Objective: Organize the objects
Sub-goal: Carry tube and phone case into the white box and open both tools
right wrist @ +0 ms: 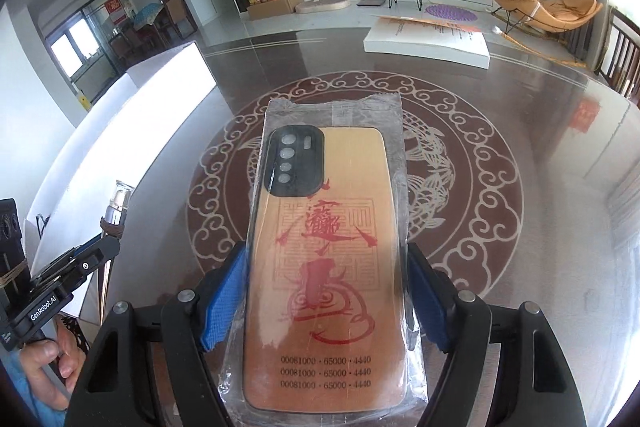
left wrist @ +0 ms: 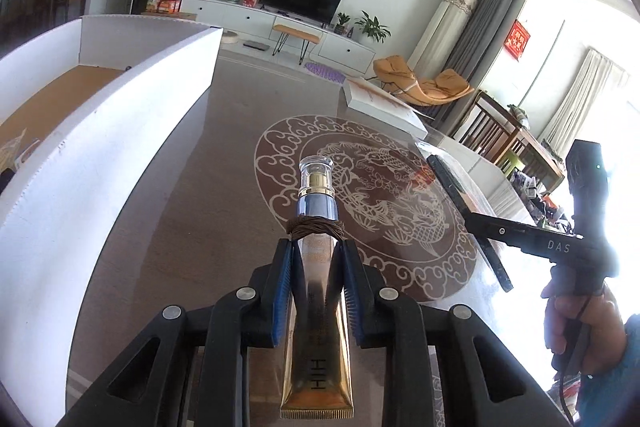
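Observation:
My left gripper (left wrist: 317, 245) is shut on a gold cosmetic tube (left wrist: 316, 347) with a clear cap and brown cord around its neck, held above the glass table (left wrist: 192, 195). My right gripper (right wrist: 326, 251) is shut on a wooden-look phone case (right wrist: 328, 267) with red calligraphy, sealed in a clear plastic sleeve, its blue pads pressing both long edges. From the left wrist the case (left wrist: 468, 215) shows edge-on at the right, in the right gripper (left wrist: 476, 223). The right wrist view shows the left gripper (right wrist: 108, 239) and the tube's top (right wrist: 118, 203) at the left edge.
A large open white box (left wrist: 120, 131) with a brown floor stands along the table's left side, also seen as the white box (right wrist: 132, 115). A flat white box (right wrist: 428, 43) lies at the far edge. A round dragon motif (right wrist: 460, 195) marks the table's centre. Hands (left wrist: 576, 323) hold the handles.

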A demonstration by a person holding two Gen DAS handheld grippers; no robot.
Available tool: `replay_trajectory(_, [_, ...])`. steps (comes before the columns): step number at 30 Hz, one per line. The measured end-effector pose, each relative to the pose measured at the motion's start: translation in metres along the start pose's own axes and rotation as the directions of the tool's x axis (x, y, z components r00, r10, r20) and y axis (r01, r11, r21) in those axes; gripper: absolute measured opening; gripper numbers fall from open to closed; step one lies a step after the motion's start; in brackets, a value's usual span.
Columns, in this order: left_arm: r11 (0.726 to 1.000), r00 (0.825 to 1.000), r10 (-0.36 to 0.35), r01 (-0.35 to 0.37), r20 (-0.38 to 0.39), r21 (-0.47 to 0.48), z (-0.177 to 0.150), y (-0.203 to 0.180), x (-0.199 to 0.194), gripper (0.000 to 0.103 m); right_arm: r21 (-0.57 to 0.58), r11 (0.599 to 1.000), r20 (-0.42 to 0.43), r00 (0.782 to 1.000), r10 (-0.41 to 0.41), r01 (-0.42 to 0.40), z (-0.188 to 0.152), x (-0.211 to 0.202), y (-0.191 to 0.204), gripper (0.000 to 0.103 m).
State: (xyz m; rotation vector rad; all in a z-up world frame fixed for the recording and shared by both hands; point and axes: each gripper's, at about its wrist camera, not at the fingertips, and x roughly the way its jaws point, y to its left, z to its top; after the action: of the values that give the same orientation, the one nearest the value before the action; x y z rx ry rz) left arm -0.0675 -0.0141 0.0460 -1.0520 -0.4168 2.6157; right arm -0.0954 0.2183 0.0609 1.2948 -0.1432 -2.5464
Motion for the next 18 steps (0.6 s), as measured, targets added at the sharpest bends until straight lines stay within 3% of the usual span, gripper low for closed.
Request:
replay_trajectory(5, [0.999,0.994,0.028,-0.023,0.107,-0.050,0.023,0.019,-0.062,0.024,-0.084,0.988,0.070,0.988,0.137,-0.131,0.039,-0.011,0.072,0.075])
replay_trajectory(8, [0.991,0.985,0.100,-0.087,0.140,-0.097,0.048,0.053,-0.092,0.024,-0.157,0.960,0.070,0.967,0.247,-0.234,0.068,-0.001,0.138,0.075])
replay_trajectory(10, [0.977,0.972,0.192,-0.176,0.137,-0.120,0.064,0.083,-0.102,0.024,-0.201,0.932,0.051,0.946,0.319,-0.303,0.087,0.012,0.188,0.075])
replay_trajectory(13, [0.940,0.945,0.320,-0.308,0.065,-0.149,0.080,0.135,-0.100,0.024,-0.269,0.890,-0.020,0.926,0.376,-0.367,0.110,0.045,0.264,0.075])
replay_trajectory(18, [0.877,0.895,0.435,-0.445,-0.096,-0.183,0.080,0.199,-0.086,0.024,-0.357,0.871,-0.167,0.940,0.297,-0.338,0.116,0.125,0.356,0.076])
